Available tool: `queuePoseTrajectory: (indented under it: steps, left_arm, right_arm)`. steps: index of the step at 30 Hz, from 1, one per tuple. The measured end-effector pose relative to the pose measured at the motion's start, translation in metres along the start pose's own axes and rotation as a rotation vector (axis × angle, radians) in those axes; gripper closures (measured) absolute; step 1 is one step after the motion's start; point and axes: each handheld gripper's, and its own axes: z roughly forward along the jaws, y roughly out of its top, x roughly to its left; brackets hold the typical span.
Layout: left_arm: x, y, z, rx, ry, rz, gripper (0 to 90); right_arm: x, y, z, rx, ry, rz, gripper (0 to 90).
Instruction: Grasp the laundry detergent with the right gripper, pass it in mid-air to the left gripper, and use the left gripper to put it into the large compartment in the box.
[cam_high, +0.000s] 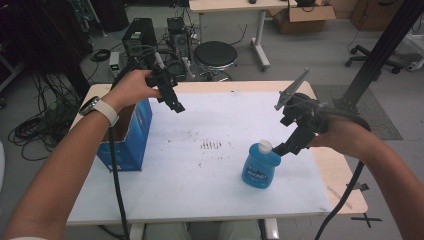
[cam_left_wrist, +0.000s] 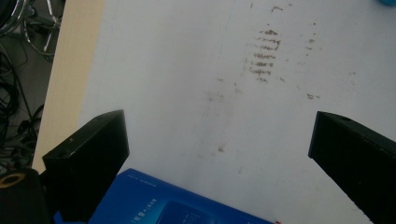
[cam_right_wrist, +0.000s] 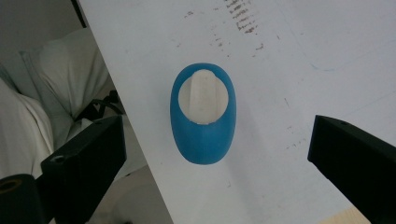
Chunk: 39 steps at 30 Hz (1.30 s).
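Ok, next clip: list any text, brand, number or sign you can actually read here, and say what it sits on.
No text can be read with confidence.
Blue bottle: white lettering on its label, too blurred to read.
Blue box: a line of small pale characters in the left gripper view, too small and blurred to read.
White table cover: brown smudges in rows, marks and not writing.

Here's the table (cam_high: 210, 200), a white top with a pale wood edge and brown smudges at its middle. An open blue box (cam_high: 131, 135) stands at the left edge; a blue bottle (cam_high: 261, 166) with a white cap stands upright near-right.
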Motion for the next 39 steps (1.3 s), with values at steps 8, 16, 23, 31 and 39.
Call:
queuePoseTrajectory:
  steps: [8,16,23,31,39]
  left_arm:
    - [-0.001,0.0,-0.001,0.004,0.005,0.001,5.6]
    - [-0.001,0.0,-0.001,0.004,0.006,-0.001,5.6]
    - [-0.003,0.0,-0.001,0.008,0.008,0.002,5.6]
    - [-0.003,0.0,-0.001,0.005,0.01,0.001,5.7]
    - [-0.003,0.001,0.0,0.008,0.01,0.002,5.6]
  right_arm:
    - [-0.001,-0.019,0.01,-0.058,0.007,0.02,4.2]
    - [-0.002,-0.036,0.017,-0.093,0.0,0.055,4.2]
    - [0.003,-0.048,0.021,-0.142,-0.03,0.069,4.3]
    - [0.006,-0.065,0.027,-0.197,-0.045,0.076,4.3]
    - [0.006,-0.076,0.033,-0.261,-0.051,0.089,4.1]
